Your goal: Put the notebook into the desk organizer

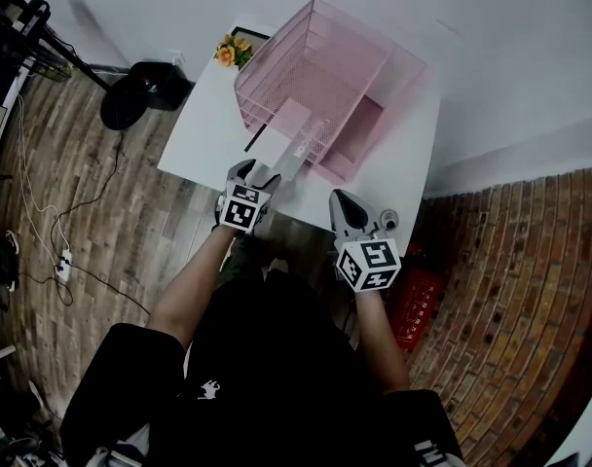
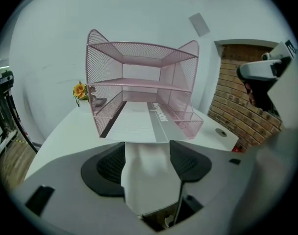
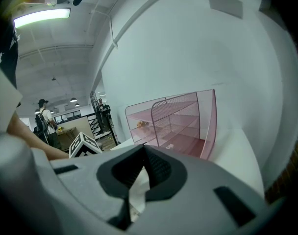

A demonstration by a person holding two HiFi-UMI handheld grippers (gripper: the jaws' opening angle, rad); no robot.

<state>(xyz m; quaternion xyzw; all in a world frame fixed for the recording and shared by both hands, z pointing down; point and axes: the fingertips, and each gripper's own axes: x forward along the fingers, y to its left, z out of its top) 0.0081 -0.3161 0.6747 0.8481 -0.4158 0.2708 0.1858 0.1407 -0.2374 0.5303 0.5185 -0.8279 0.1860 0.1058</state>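
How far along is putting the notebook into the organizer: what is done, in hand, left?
Done: the notebook lies with its far end in the organizer, bottom tier. In hand: the left gripper sits at its near edge, jaws open, not gripping; the right gripper is off to the side, jaws shut. Left: the near end juts out over the table and needs pushing in.
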